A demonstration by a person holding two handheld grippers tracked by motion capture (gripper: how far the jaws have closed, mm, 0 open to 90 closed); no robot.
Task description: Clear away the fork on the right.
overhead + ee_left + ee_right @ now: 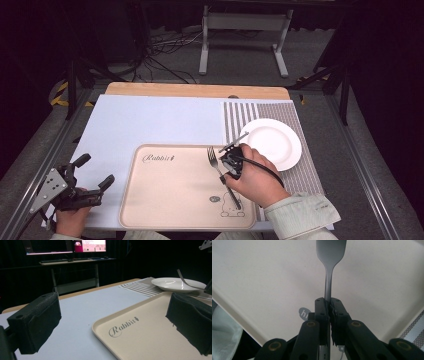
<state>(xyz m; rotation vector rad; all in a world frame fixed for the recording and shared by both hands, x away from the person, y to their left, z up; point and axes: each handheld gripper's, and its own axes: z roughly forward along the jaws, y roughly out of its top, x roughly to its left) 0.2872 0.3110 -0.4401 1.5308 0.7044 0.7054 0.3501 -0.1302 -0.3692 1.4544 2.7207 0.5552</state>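
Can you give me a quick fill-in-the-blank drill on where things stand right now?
1. The right hand-held gripper is shut on the ____.
2. The fork is over the beige ____.
3. The white plate sits on the ____ mat.
4. The left hand-held gripper has its jaws ____, with nothing between them.

Missing words: fork; tray; striped; open

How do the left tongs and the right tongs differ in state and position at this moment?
The left tongs stand wide open and hold nothing, while the right tongs are shut on the grey metal fork. The left tongs sit off the beige rectangular tray, at the table's near left corner; the right tongs are over the tray's right side. Both have black padded jaws.
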